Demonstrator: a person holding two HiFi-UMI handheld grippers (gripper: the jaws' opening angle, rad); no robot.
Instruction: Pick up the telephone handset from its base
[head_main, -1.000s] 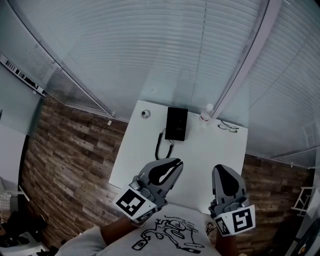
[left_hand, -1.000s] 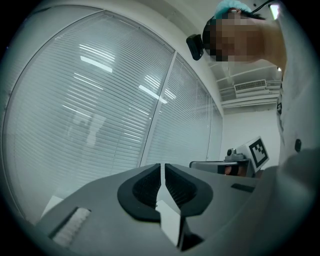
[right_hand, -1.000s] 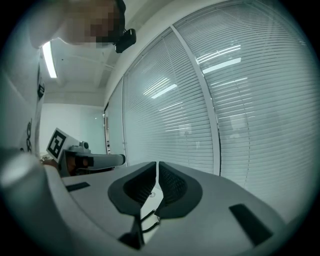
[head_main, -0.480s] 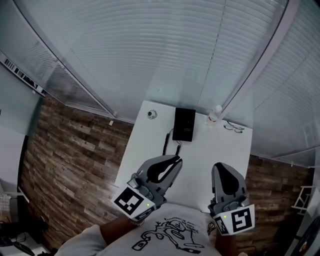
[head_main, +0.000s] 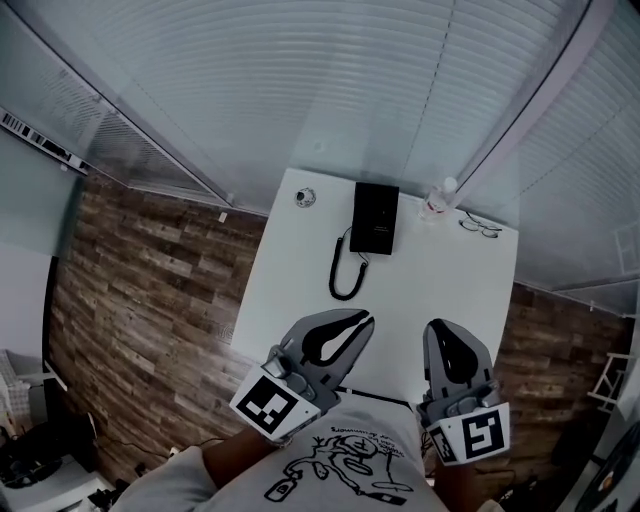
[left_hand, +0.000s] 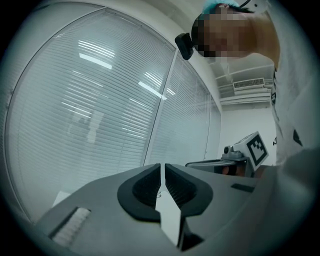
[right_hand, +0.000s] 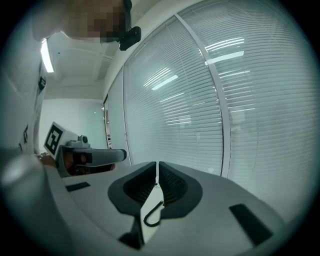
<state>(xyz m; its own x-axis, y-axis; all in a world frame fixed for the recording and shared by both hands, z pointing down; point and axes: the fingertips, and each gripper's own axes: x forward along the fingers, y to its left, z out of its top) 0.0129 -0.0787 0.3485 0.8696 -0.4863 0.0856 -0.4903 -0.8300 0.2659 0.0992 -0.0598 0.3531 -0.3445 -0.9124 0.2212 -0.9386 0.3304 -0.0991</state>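
Observation:
The black telephone (head_main: 375, 217) lies at the far side of a white table (head_main: 440, 290), and its handset cannot be told apart from the base. Its black cord (head_main: 343, 275) loops toward me; a curl of the cord (right_hand: 154, 214) shows below the right jaws. My left gripper (head_main: 368, 318) (left_hand: 163, 166) is shut with nothing in it, over the table's near edge and well short of the phone. My right gripper (head_main: 437, 325) (right_hand: 157, 164) is beside it, also shut and empty, pointing slightly down.
A small round object (head_main: 305, 197) sits left of the phone. A clear bottle (head_main: 437, 200) and a pair of glasses (head_main: 480, 227) are to its right. Glass walls with blinds (head_main: 330, 90) stand behind the table, and wood-pattern floor (head_main: 150, 290) lies to the left.
In the head view the table and phone have shifted up and to the right, and more of the cord's loop shows. Both grippers stay shut, low in the view.

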